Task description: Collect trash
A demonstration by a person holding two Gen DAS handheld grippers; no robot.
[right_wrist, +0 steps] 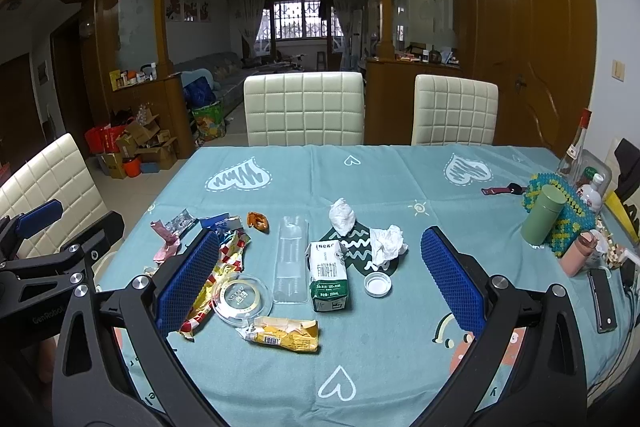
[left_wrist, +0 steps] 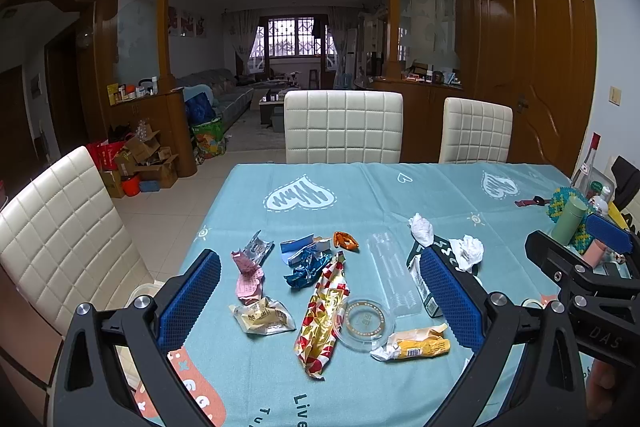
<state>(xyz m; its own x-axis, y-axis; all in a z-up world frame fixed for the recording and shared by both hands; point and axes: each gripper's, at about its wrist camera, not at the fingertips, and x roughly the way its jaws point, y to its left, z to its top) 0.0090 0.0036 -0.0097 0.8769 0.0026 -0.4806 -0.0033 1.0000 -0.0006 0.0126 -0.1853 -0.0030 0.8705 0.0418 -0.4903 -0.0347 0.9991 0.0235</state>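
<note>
Both hand-held grippers (left_wrist: 320,301) (right_wrist: 320,281) spread wide, empty, above wrappers (left_wrist: 320,315), milk carton (right_wrist: 329,275), tissues (right_wrist: 386,243)

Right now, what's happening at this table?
A person holds two grippers above the teal tablecloth, both open and empty. The left gripper hovers over the red-and-gold checked wrapper and crumpled blue foil wrapper. The right gripper faces the green-and-white milk carton and small white bottle cap. All the trash lies on the cloth, none picked up.
</note>
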